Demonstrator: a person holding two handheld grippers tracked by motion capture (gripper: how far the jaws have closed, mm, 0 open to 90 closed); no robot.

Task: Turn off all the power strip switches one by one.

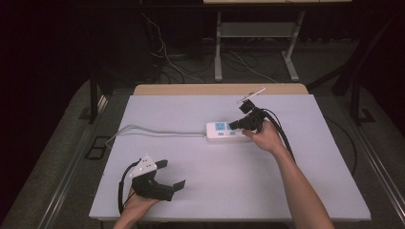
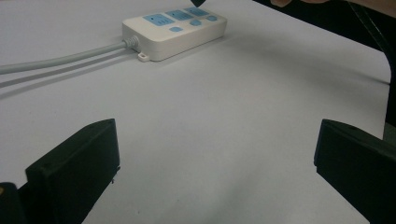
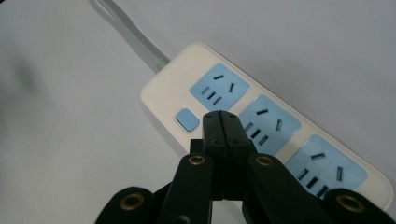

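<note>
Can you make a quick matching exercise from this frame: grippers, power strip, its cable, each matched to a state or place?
Things:
1. left gripper
2. right gripper
3. power strip
4. grey cable

States or places:
A. jaws shut, tips over the strip's blue buttons and sockets
B. runs left across the white table from the strip
C. jaws wide open near the table's front edge, nothing between them
D. white body with blue socket panels, mid-table

Pairs: 1-C, 2-A, 3-D, 4-B
</note>
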